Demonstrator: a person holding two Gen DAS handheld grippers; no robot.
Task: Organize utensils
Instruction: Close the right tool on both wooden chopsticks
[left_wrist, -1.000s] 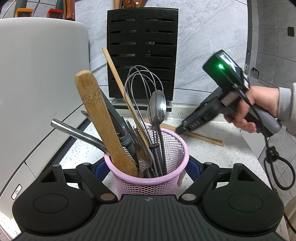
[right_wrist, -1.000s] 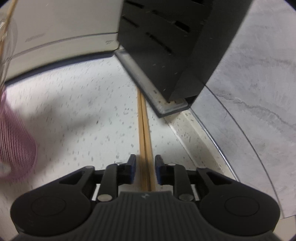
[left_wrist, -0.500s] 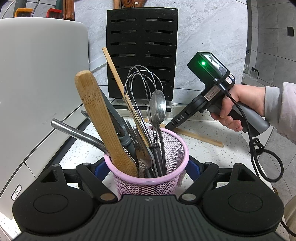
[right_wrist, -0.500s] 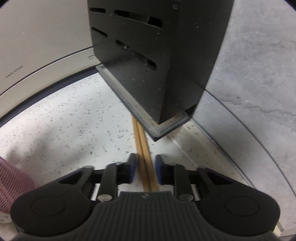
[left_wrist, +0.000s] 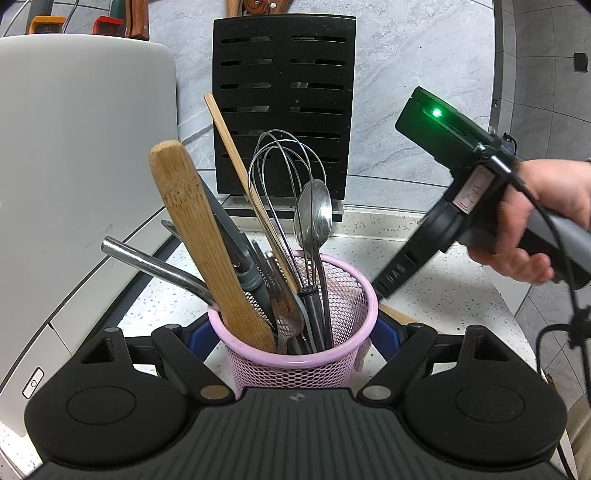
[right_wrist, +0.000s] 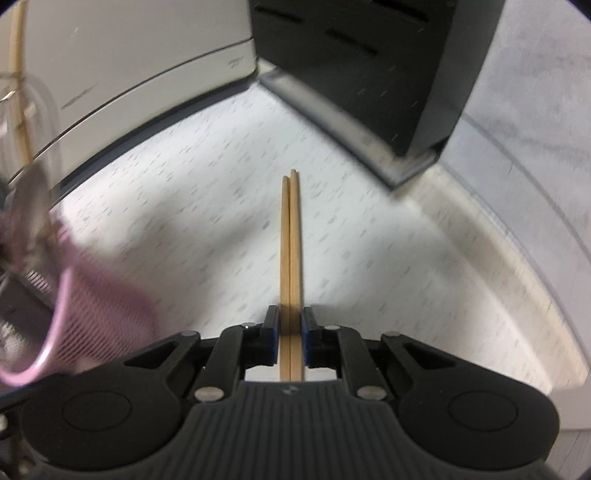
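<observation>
Wooden chopsticks clamped in right hand-held gripper; left hand-held gripper clasps pink basket

Pink mesh utensil holder stands on speckled countertop, before black slotted knife block; white appliance at left.

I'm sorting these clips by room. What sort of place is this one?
Most likely a home kitchen counter. A black knife block stands against a grey stone wall, a pink mesh holder is filled with a whisk, spoon and wooden spatula, and a pair of chopsticks sits above the speckled countertop.
</observation>
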